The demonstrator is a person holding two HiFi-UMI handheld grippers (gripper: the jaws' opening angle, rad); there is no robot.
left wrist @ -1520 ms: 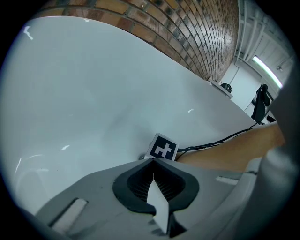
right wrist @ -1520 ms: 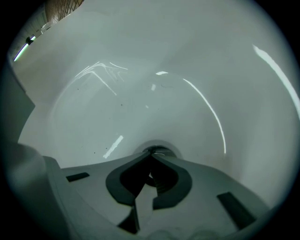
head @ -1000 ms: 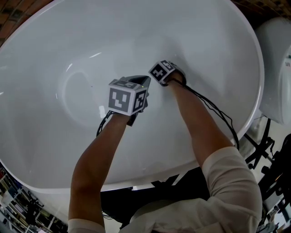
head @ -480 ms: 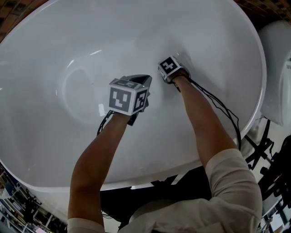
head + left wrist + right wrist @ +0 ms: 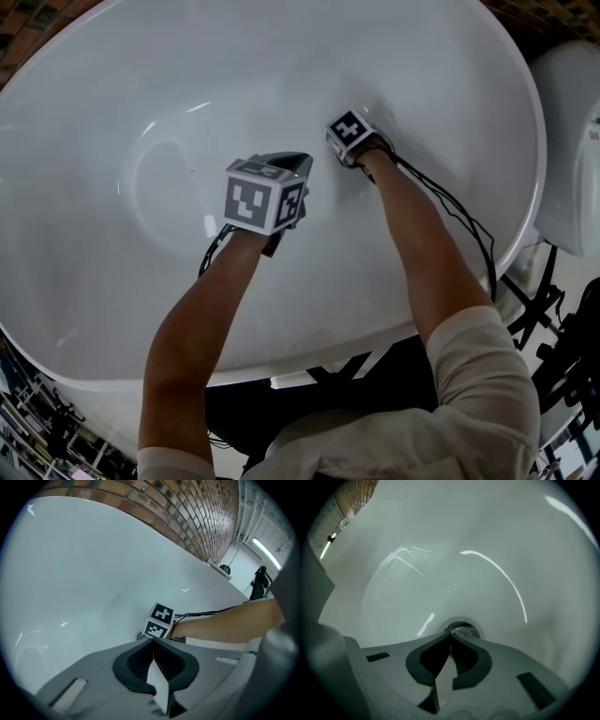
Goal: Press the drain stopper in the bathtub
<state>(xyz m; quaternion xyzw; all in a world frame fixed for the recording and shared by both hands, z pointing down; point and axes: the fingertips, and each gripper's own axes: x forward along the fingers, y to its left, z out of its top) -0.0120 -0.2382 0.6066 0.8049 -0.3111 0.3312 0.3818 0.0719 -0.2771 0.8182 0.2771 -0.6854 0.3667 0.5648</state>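
one drain stopper [image 5: 462, 631] sits at the low point of the bathtub [image 5: 169, 75] floor. the right gripper [image 5: 451, 637] has its jaws closed together, holding nothing, with their joined tip at the stopper's near edge; whether it touches, i cannot tell. to press well, the tip probably wants centring on the cap and a straight downward push, since an off-centre push could skid off the shiny top. the left gripper [image 5: 153, 641], also closed and empty, hangs near the right one, clear of the stopper.

The bathtub [image 5: 112, 300] is white (drain stopper [image 5: 462, 631] silvery, bricks [image 5: 197, 513] reddish-brown).
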